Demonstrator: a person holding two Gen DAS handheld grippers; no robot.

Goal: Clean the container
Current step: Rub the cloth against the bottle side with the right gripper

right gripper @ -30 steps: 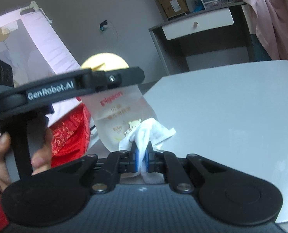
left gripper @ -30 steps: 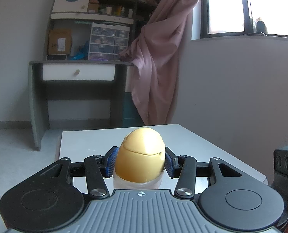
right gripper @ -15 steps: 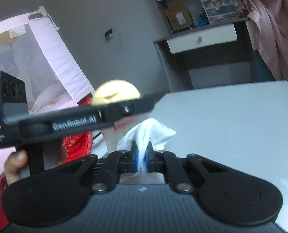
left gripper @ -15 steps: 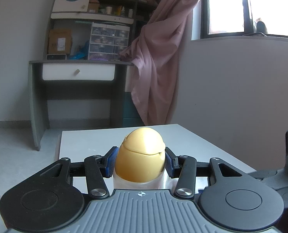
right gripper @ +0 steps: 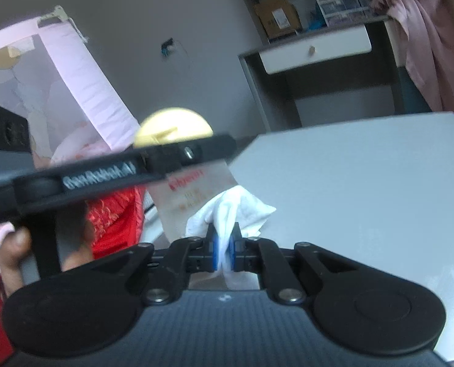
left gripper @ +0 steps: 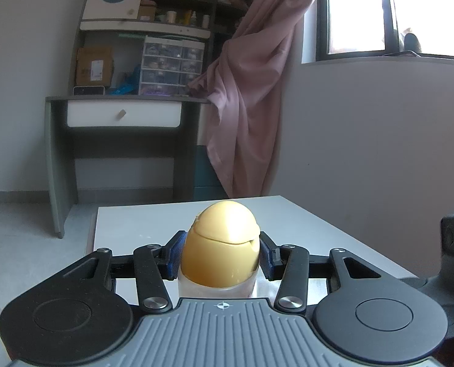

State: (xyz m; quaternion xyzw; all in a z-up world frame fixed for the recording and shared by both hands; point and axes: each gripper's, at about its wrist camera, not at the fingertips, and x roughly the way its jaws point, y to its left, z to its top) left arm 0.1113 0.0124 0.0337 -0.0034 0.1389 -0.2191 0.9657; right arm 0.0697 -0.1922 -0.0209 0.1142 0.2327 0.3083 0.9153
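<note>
Left gripper [left gripper: 220, 255] levelled slightly downward over the near edge of the white tabletop [left gripper: 303, 223], blue pads [left gripper: 175, 253] clamped on either side of a container [left gripper: 222, 246] with a yellow dome-shaped cap and a translucent body below. Container upright, raised clear of the tabletop, near its left edge as seen from the right wrist. In the right wrist view, same left gripper [right gripper: 196, 153] crossing the frame as a dark bar, blurred white lettering on its side not fully legible, apparently "GenRobot.AI". Left hand [right gripper: 16, 244] wrapped round the grip handle below the bar, beside a red patterned garment [right gripper: 113, 217]. Container [right gripper: 193, 189] showing blurred red print near the top and fainter orange print beneath, neither readable with certainty. Right gripper [right gripper: 225, 246] tilted gently downward, blue pads pinched tight on a crumpled white cloth [right gripper: 233, 211]. Cloth bunched up just in front of the container's lower body; contact between the two not determinable. Beyond the far edge of the tabletop: desk with a white drawer [left gripper: 123, 114] and a pink curtain [left gripper: 251, 91].
</note>
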